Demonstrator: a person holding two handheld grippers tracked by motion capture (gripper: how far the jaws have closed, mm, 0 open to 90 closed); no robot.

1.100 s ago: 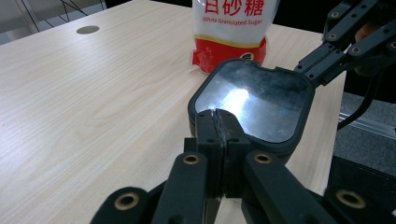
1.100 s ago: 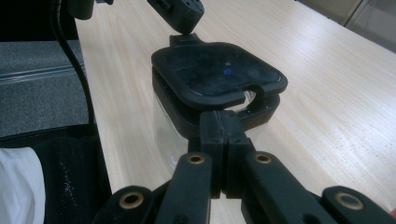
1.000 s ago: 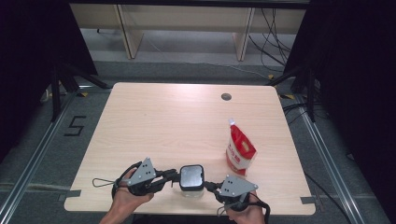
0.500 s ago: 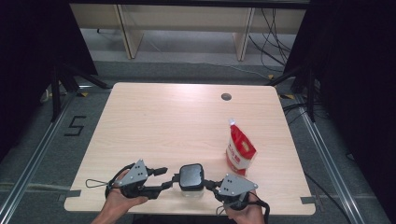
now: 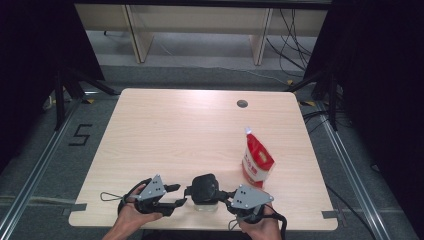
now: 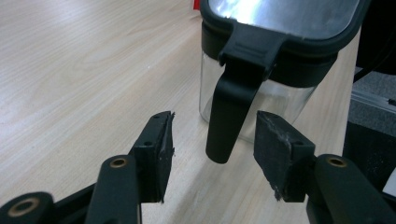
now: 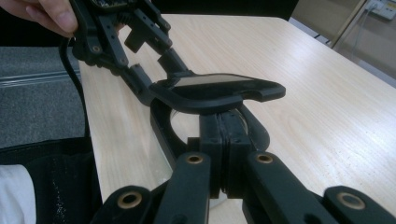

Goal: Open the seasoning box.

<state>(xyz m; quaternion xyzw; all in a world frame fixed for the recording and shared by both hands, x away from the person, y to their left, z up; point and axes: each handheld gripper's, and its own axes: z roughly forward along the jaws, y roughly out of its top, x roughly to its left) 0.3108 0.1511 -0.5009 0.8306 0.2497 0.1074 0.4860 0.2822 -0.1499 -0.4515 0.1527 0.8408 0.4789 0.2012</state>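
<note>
A glass jar [image 5: 205, 189] with a black-rimmed lid [image 7: 215, 88] stands near the table's front edge between my two grippers. In the left gripper view, one of the lid's black clasps [image 6: 229, 116] hangs down the jar's side. My left gripper [image 6: 212, 154] is open around that clasp, whose jaws have just been opening; neither pad touches it. My right gripper [image 7: 223, 158] is shut just below the lid's near edge, pinching the clasp on that side. Seen from above, the left gripper [image 5: 180, 196] and right gripper [image 5: 225, 195] flank the jar.
A red and white pouch [image 5: 256, 161] stands upright to the right of the jar. The light wooden table [image 5: 190, 130] has a round cable hole [image 5: 242, 104] near its far edge. The floor drops away beyond the front edge.
My left gripper's jaws have opened and let go of the clasp, and the left hand has sunk a little toward the table. The right gripper has stayed where it was.
</note>
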